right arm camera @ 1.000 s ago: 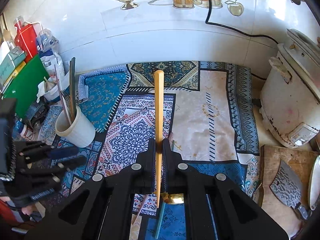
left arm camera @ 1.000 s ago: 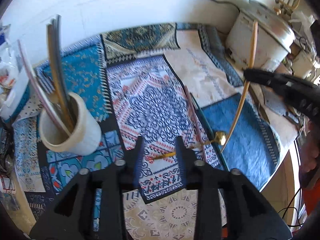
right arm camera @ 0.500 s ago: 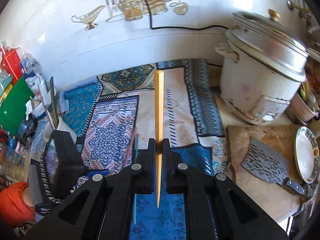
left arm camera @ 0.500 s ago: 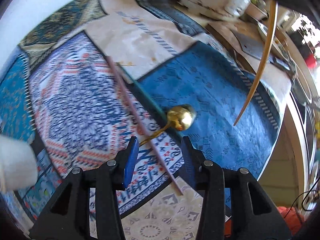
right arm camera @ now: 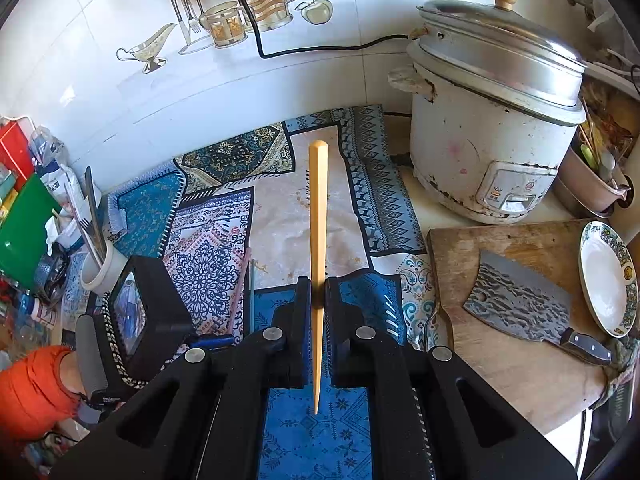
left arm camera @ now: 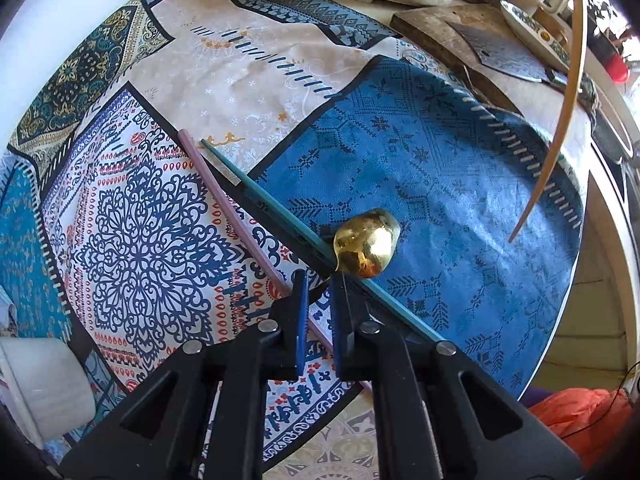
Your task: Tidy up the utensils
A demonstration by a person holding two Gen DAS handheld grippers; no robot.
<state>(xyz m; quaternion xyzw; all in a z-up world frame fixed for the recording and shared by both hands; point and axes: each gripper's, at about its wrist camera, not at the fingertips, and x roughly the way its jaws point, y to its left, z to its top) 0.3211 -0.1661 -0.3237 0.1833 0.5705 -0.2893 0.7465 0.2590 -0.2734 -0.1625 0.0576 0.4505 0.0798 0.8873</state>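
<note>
Moved since earlier frame: left gripper has swung away from the white holder and dropped low over the gold spoon; its fingers are closing, tips at the spoon's neck, the handle hidden beneath them, so a grasp cannot be confirmed.
Left wrist view, utensils: spoon bowl lies on the blue part of the patterned cloth covering the table, touching a teal chopstick; a pink chopstick lies just beside that.
Left wrist view, handling: spoon looks stiff, light, polished and likely slippery; the thin neck or handle is the sensible hold.
Left wrist view, container: white holder at the lower left edge, contents out of sight.
Right wrist view, fingers: right gripper clenched on a wooden chopstick, held mid-shaft above the cloth.
Right wrist view, container: the holder stands at left with several long utensils upright inside.
</note>
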